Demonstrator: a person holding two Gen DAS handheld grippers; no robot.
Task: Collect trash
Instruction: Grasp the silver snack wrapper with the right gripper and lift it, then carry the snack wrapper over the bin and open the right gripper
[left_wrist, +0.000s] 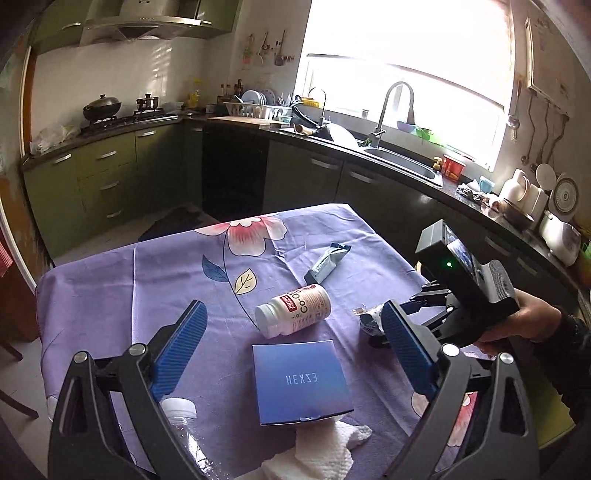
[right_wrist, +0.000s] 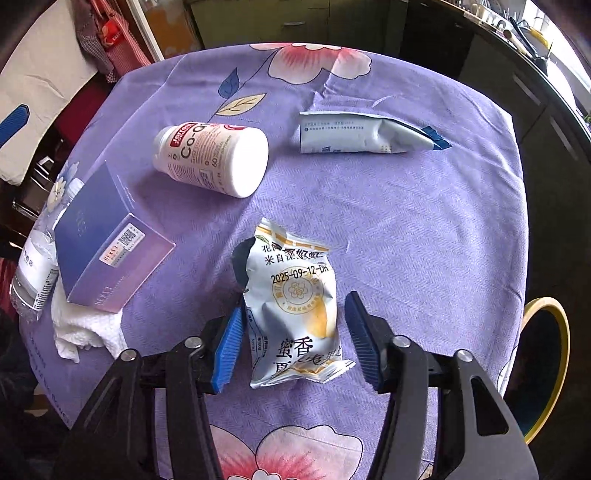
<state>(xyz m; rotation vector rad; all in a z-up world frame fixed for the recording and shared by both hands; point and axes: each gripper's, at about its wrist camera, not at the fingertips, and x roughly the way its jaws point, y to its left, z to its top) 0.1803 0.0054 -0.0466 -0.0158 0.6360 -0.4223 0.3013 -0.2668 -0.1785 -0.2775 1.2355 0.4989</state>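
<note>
While the right gripper hangs over the snack bag, this is how things lie, from biggest to smallest:

Table: a purple flowered cloth covers it, and all the trash lies on top.

Blue box: it lies flat at the near side, just past the left gripper, with one corner resting on the white paper towel.

Clear bottle: it lies on its side next to the box, right under the left gripper's left finger.

White pill bottle: it lies on its side in the middle of the table, apart from the rest.

Blue and white wrapper: it lies flat at the far side, well away from both grippers.

Snack bag: this seems to be the piece to pick up now. It is empty and crinkled. It lies flat between the right gripper's two fingers, and its long side runs the same way the fingers point.

Right gripper: it is the nearer one and points steeply down at the bag. Its fingers are part way apart. The left pad looks to be touching the bag's edge; the right pad has a gap beside it. The bag is not pinched yet.

Left gripper: its fingers are spread wide and hold nothing. It hangs over the box.

Next move, as a guess: the fingers only need to squeeze across the bag's short side, then lift.
</note>
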